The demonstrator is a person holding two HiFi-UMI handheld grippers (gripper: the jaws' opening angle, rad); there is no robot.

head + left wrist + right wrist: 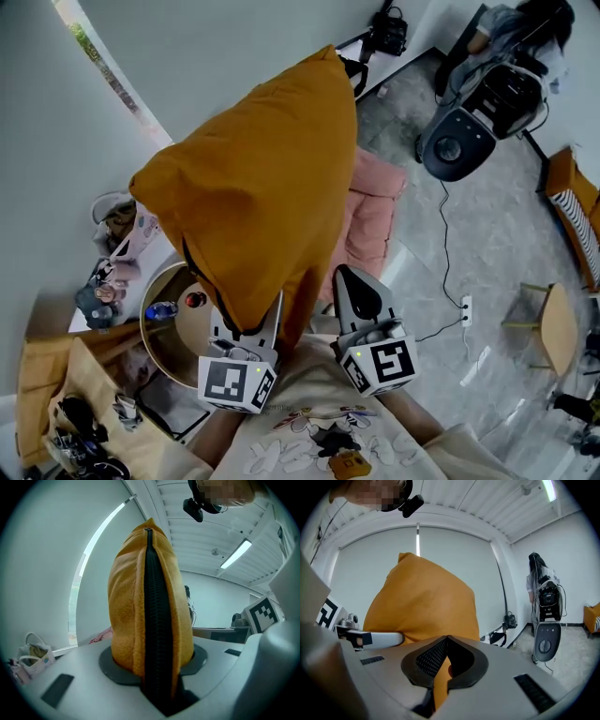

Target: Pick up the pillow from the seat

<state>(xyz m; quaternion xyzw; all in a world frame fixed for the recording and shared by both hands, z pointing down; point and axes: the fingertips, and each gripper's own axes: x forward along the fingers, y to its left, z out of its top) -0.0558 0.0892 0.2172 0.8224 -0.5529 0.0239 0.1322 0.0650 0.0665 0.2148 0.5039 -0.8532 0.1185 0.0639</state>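
head view: mustard pillow (262, 187) with black zip (154, 620), clamped by left gripper (248, 314) and right gripper (359, 292) above pink seat (375, 202), grey floor (487, 244).

The pillow (253, 178) is fuzzy matt cloth (its black zip (157, 620) ribbed); left tongs (157, 670) smooth matt grey plastic.
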